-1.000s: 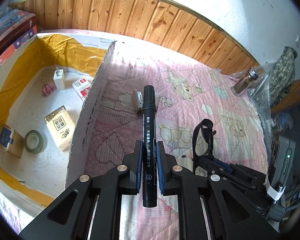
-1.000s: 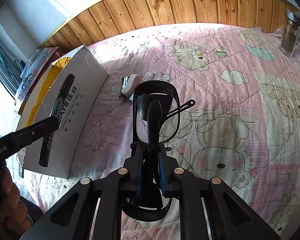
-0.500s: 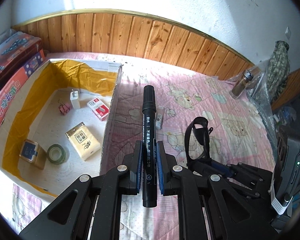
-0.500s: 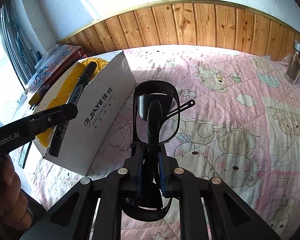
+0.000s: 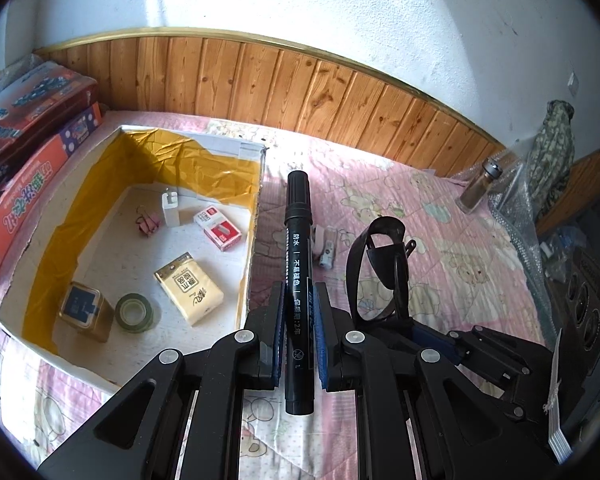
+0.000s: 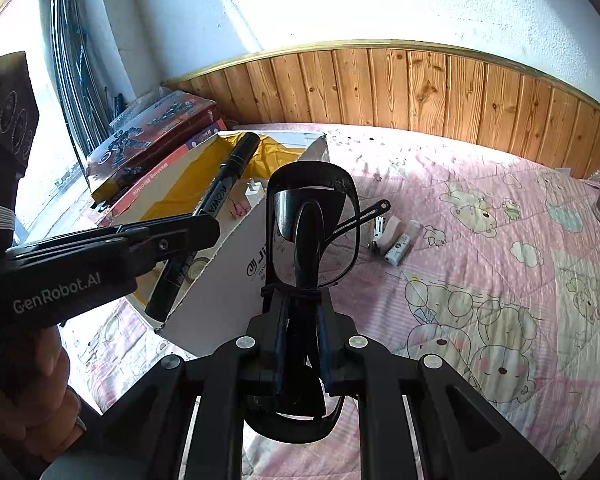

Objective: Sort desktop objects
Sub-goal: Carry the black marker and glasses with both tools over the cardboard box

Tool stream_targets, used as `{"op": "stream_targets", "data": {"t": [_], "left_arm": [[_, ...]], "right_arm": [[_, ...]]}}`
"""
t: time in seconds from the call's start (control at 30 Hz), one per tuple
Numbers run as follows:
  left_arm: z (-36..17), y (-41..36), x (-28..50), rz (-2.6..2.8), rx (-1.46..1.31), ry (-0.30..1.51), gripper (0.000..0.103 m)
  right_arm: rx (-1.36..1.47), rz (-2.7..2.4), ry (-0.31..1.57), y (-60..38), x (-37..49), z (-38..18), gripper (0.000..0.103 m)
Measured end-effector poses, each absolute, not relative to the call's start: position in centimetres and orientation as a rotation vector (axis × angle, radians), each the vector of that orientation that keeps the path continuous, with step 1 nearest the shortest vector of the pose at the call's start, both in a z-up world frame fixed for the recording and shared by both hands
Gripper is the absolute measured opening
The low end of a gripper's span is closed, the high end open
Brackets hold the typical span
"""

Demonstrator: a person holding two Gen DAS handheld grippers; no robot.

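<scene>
Both claws are carrying stuff: left claw [image 5: 298, 336] is pinching the marker [image 5: 297, 276] beside the box's right wall [image 5: 254, 240], right claw [image 6: 302, 344] is clamping glasses [image 6: 312, 224], probably both box-bound.

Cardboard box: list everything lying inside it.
Inside the cardboard box: white charger, pink binder clip, red-white staple box, yellow tissue pack, tape roll, small tin. The near wall hides the closest floor strip.
</scene>
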State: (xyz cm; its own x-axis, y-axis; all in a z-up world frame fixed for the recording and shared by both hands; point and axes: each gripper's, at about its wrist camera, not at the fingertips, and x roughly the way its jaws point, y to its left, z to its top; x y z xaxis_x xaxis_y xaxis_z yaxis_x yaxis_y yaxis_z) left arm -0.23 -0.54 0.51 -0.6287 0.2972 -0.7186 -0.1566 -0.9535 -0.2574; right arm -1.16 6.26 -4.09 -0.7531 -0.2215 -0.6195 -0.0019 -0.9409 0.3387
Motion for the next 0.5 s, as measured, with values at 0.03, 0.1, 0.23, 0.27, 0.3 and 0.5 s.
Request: {"op": "stream_targets", "data": {"t": [0.03, 0.1, 0.23, 0.27, 0.3, 0.5], "left_arm": [[0.6, -0.8, -0.3, 2.617, -1.198, -0.255, 0.013], [1.0, -1.3, -0.3, 2.615, -1.193, -0.281, 0.013], [1.6, -2.7, -0.4, 2.602, -1.187, -0.345, 0.013], [1.8, -3.0, -0.5, 2.598, -1.187, -0.36, 0.013], [1.9, -3.4, -0.5, 2.599, -1.187, -0.375, 0.013], [2.6, -6.2, -1.0, 2.618, -1.193, -0.454, 0.013]], "right_arm": [[1.041, -2.793, -0.481, 6.0, -1.1, -3.9, 0.015], [1.028, -2.795, -0.472, 5.7, -1.0, -3.5, 0.015], [1.004, -2.802, -0.465, 5.2, -0.8, -2.8, 0.015], [0.995, -2.805, -0.465, 5.1, -0.7, -2.6, 0.015], [0.986, -2.808, -0.466, 5.0, -0.6, -2.3, 0.015], [0.954, -2.811, -0.457, 4.3, -0.7, -0.9, 0.015]]}}
